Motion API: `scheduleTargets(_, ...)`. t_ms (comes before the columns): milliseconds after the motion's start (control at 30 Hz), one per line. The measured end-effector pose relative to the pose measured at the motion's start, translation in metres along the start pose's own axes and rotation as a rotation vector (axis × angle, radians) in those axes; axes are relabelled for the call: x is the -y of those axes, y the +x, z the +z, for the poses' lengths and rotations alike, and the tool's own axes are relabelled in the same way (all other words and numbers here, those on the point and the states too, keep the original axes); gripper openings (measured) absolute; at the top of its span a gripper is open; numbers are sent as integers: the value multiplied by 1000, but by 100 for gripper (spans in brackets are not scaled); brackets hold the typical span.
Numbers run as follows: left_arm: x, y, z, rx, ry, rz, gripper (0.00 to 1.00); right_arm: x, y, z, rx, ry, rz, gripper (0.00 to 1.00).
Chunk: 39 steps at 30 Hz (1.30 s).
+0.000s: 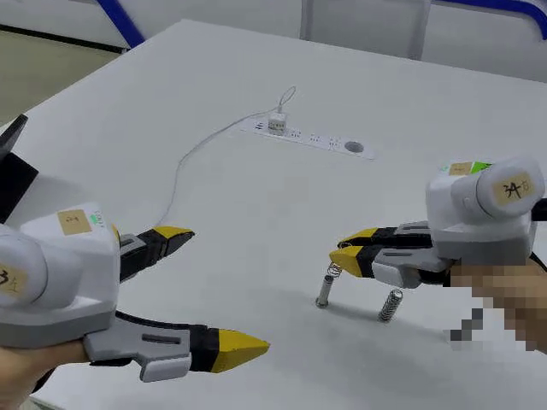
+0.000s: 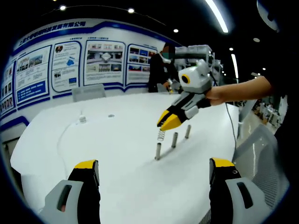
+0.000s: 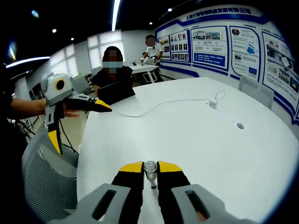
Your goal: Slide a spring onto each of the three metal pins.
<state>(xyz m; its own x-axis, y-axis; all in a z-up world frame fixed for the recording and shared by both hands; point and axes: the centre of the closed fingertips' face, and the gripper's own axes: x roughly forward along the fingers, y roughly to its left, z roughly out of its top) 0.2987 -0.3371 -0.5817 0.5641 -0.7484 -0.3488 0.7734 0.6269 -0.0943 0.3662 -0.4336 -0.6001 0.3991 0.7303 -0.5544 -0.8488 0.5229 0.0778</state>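
The right gripper, grey and white with yellow-tipped black jaws, reaches in from the right side of the head view, held low over the white tabletop with its jaws pointing leftward and slightly down. Its jaws are closed almost together, pinching a small silver coil spring between the yellow tips. The spring hangs upright below the tips, its lower end right at the top of a slim upright metal pin standing on the table; whether the coil has gone over the pin's top I cannot tell. Just to the right stands a second pin wearing a coiled spring along its shaft, and the left gripper view shows a third pin behind those two, all in a short row.

The matching left gripper is held level at the near left, well apart from the pins, its jaws spread wide with nothing between them.

A white power strip with a thin white cable lies farther back on the table
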Motion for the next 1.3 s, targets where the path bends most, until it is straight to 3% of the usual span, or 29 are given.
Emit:
scheduleTargets(133, 0, 0, -5, -11, -6, 0, 100, 2, 6, -3, -15, -2, 5, 11)
scheduleTargets(300, 2, 0, -1, 19, -38, -8, 100, 3, 10, -10, -45, 9, 1, 11)
scheduleTargets(733, 8, 6, -3, 9, -44, -25, 100, 3, 25, -28, -117, -53, -9, 11)
scheduleTargets(900, 11, 7, -7, 3, -54, -28, 100, 4, 32, -37, -137, -41, -5, 11)
scheduleTargets(1300, 7, 5, -13, -3, -69, -13, 100, 5, 42, -51, -185, -59, -9, 11)
